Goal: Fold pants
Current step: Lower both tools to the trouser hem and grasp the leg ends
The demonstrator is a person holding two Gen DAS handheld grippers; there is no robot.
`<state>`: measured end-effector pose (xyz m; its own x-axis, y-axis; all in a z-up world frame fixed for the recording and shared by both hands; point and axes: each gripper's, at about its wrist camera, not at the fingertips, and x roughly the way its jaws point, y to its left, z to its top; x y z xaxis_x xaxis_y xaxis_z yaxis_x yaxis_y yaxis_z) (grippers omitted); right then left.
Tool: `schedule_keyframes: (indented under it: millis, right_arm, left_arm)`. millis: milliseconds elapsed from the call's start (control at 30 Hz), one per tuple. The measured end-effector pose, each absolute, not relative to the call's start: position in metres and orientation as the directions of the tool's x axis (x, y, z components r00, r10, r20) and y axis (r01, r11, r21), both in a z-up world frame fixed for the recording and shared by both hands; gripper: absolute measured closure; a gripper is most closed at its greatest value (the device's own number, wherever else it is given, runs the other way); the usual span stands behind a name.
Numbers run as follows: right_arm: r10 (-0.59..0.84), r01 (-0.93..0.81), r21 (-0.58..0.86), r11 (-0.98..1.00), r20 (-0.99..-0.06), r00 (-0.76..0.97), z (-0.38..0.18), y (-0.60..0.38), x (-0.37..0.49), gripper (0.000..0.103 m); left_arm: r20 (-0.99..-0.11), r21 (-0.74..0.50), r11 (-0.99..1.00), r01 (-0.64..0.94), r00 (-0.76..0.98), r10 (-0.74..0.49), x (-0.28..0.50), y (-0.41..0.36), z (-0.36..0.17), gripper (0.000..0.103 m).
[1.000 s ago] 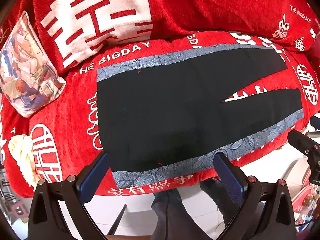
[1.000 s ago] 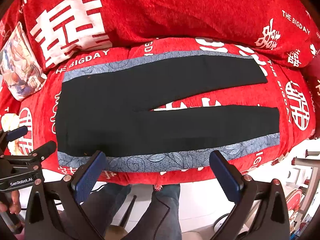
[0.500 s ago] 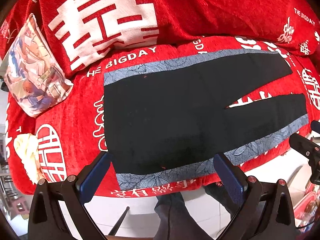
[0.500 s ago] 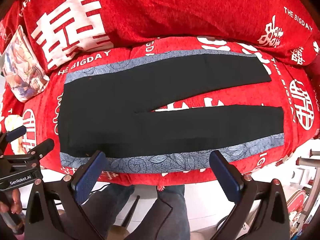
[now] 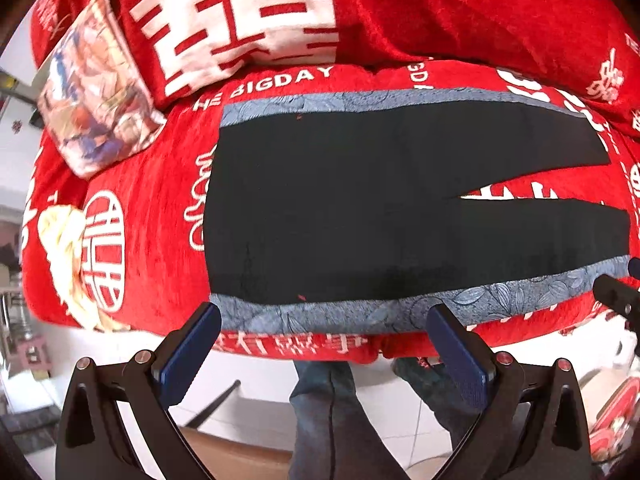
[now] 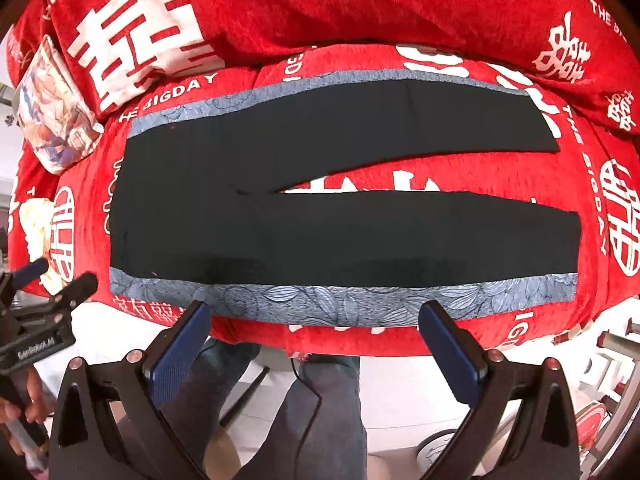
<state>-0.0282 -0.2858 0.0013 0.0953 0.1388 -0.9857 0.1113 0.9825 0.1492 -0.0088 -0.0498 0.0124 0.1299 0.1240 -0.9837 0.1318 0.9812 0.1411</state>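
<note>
Black pants [image 5: 340,208] with blue-grey patterned side stripes lie flat on a red sofa seat [image 5: 156,216], waistband at the left, both legs spread toward the right. They fill the right wrist view too [image 6: 320,208]. My left gripper [image 5: 324,344] is open and empty, just in front of the sofa's front edge below the near stripe, close to the waist end. My right gripper [image 6: 316,336] is open and empty, below the near leg's stripe. The left gripper shows at the lower left of the right wrist view [image 6: 44,300].
A printed cushion [image 5: 92,88] leans at the sofa's back left. The red backrest [image 5: 360,8] with white characters rises behind the pants. A yellow-white cloth [image 5: 60,240] lies on the left end. The person's legs [image 5: 332,412] and pale floor are below.
Both grippers have moved closer to the sofa's front edge, so the pants look larger. The pants have not moved. Both jaws stay open.
</note>
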Motion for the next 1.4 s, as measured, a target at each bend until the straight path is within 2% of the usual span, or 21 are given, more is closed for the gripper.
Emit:
schedule_keyframes:
  millis: [300,567,900,1167,1267,1333,1367,1400]
  right_arm:
    - [0.177,0.095,0.182,0.979,-0.983,0.056,-0.024,-0.295,-0.030,0.000]
    - [0.206,0.164,0.208,0.964,-0.978,0.034,-0.071,-0.293,-0.036,0.000]
    - [0.358,0.238,0.363,0.901,-0.931,0.065,-0.134,-0.261,-0.039,0.000]
    - [0.443,0.230,0.445,0.866,-0.894,0.063,-0.158,-0.243,-0.045,0.000]
    - [0.521,0.241,0.523,0.817,-0.850,0.078,-0.166,-0.242,-0.047,0.000]
    - [0.583,0.262,0.585,0.767,-0.807,0.094,-0.171,-0.245,-0.051,0.002]
    - [0.611,0.272,0.613,0.741,-0.785,0.105,-0.174,-0.246,-0.053,0.008]
    - [0.632,0.284,0.636,0.718,-0.766,0.116,-0.176,-0.247,-0.057,0.018]
  left_arm:
    - [-0.985,0.147,0.986,0.076,0.101,0.139,-0.015,-0.044,0.003,0.000]
    - [-0.990,0.129,0.990,0.064,0.056,0.126,-0.006,-0.031,-0.058,0.000]
    - [-0.997,0.081,0.997,-0.002,0.021,0.081,-0.021,0.011,-0.128,0.000]
    - [-0.997,0.061,0.997,-0.055,0.049,0.064,-0.029,0.028,-0.143,0.000]
    - [-0.996,0.046,0.997,-0.062,0.068,0.050,-0.030,0.035,-0.147,0.000]
    - [-0.996,0.014,0.998,-0.061,0.086,0.019,-0.033,0.041,-0.147,0.000]
    - [-0.995,-0.021,0.998,-0.063,0.098,-0.015,-0.034,0.046,-0.146,0.000]
    - [-0.991,-0.081,0.994,-0.070,0.112,-0.072,-0.036,0.053,-0.144,0.000]
